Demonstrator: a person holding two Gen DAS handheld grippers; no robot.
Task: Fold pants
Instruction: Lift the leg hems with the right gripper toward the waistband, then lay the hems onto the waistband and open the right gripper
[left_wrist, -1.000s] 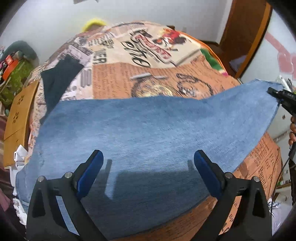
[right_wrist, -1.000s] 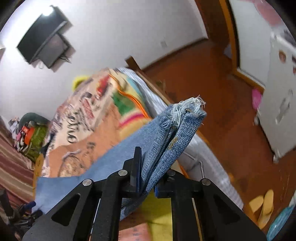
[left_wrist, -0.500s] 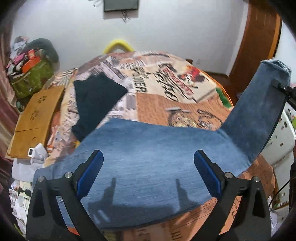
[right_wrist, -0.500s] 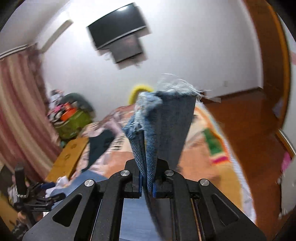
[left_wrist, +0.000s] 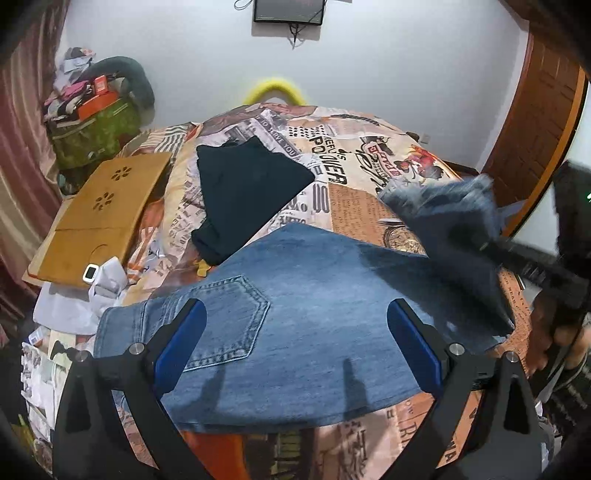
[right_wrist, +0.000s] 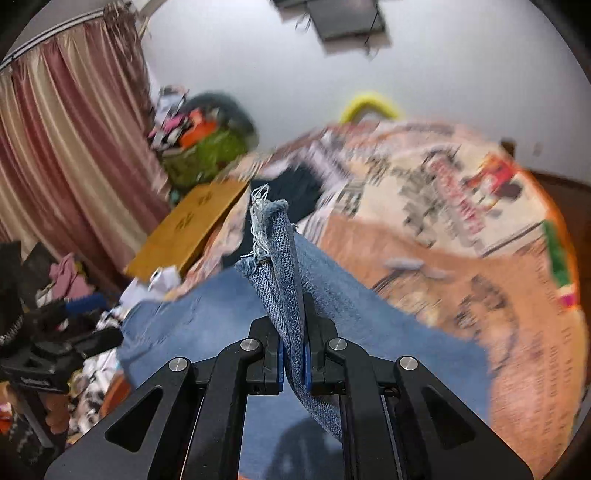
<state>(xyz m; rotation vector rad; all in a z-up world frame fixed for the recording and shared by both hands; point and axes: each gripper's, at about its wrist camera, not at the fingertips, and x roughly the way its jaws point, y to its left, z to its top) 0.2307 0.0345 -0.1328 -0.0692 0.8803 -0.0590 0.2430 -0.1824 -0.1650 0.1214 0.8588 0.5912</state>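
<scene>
Blue jeans (left_wrist: 295, 332) lie across the near side of a bed with a newspaper-print cover (left_wrist: 351, 166); a back pocket (left_wrist: 225, 325) faces up at the left. My left gripper (left_wrist: 295, 347) is open and empty, hovering above the jeans. My right gripper (right_wrist: 293, 365) is shut on the frayed leg hem (right_wrist: 273, 236) and holds it raised over the rest of the jeans (right_wrist: 207, 314). In the left wrist view the lifted leg end (left_wrist: 450, 218) shows blurred at the right.
A folded dark garment (left_wrist: 243, 192) lies on the bed beyond the jeans. A wooden lap board (left_wrist: 99, 218) and white papers (left_wrist: 81, 299) sit at the bed's left edge. A green bag (left_wrist: 96, 129) with clutter stands by the curtain.
The right gripper has carried the leg hem up and leftward over the jeans, towards the waist end. The left gripper has drawn back, so the back pocket now shows.
</scene>
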